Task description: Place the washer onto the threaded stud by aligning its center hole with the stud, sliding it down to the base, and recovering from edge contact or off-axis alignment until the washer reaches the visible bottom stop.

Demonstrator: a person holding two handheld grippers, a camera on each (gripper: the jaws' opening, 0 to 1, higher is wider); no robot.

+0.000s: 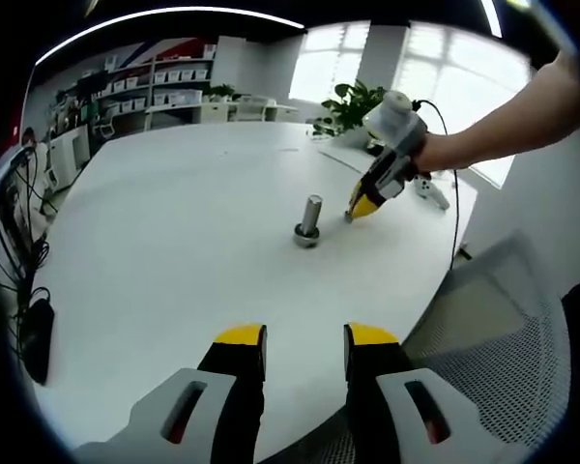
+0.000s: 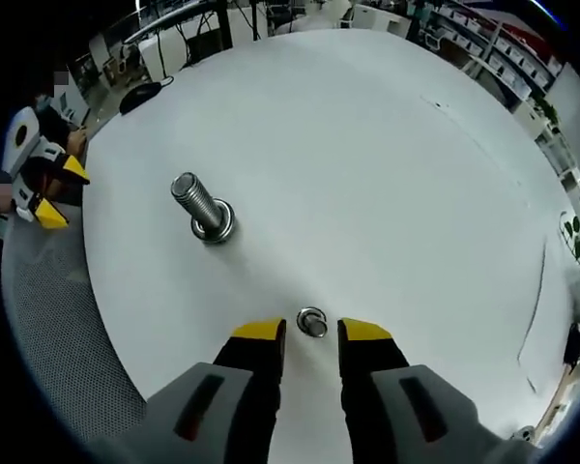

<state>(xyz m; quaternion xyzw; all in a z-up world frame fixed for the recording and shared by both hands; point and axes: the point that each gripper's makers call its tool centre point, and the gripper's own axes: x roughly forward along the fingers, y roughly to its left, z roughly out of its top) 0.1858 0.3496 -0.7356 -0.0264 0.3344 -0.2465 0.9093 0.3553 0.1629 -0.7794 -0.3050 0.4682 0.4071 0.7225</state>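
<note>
A steel threaded stud (image 2: 198,205) stands upright on its round base in the middle of the white table (image 2: 387,145). The small metal washer (image 2: 312,322) lies flat on the table, apart from the stud. My right gripper (image 2: 312,332) is open, its yellow fingertips (image 2: 259,331) on either side of the washer without touching it. In the left gripper view the stud (image 1: 310,217) stands ahead, and the right gripper (image 1: 364,205), held by a person's arm, is low just right of it. My left gripper (image 1: 305,336) is open and empty near the table's edge. It appears again as the left gripper (image 2: 41,184).
A grey mesh chair (image 1: 503,319) stands by the table's edge beside my left gripper. A black object (image 1: 34,338) and cables lie at the table's left rim. A plant (image 1: 353,104) and shelves (image 1: 164,87) stand beyond the far side.
</note>
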